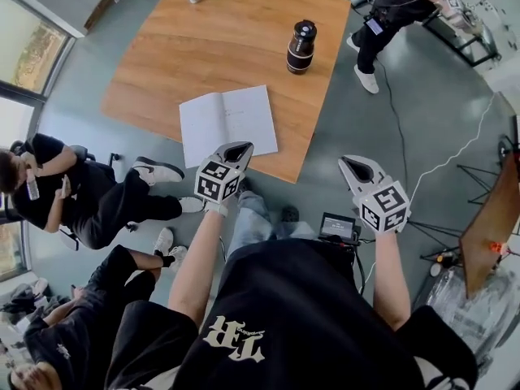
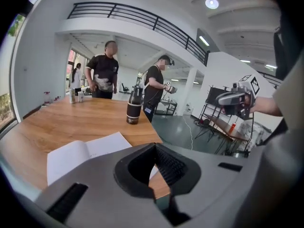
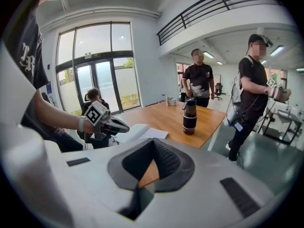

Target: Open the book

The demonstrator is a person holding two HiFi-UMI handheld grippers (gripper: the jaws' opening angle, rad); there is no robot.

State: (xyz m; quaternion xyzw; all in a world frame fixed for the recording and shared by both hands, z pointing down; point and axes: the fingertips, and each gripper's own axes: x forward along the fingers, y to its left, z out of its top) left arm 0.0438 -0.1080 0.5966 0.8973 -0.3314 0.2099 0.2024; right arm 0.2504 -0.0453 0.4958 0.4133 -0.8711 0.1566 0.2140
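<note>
The book (image 1: 227, 124) lies spread open on the counter (image 1: 244, 39), just ahead of the left tongs (image 1: 237, 150). The right tongs (image 1: 354, 167) hang well aside, off the counter's edge. Both pairs look pressed together and empty. I'd judge the opening done, so the next move is only to pull clear.

Closed, empty left gripper (image 2: 154, 145) hovers near open book (image 2: 80, 154) on table (image 2: 57, 122).

Large white letters, apparently "TR", mark the person's black T-shirt (image 1: 236, 337), behind the left gripper (image 1: 241, 148). Faint marks on the open white paper book (image 1: 227, 123) just ahead of that gripper are too small to read.
</note>
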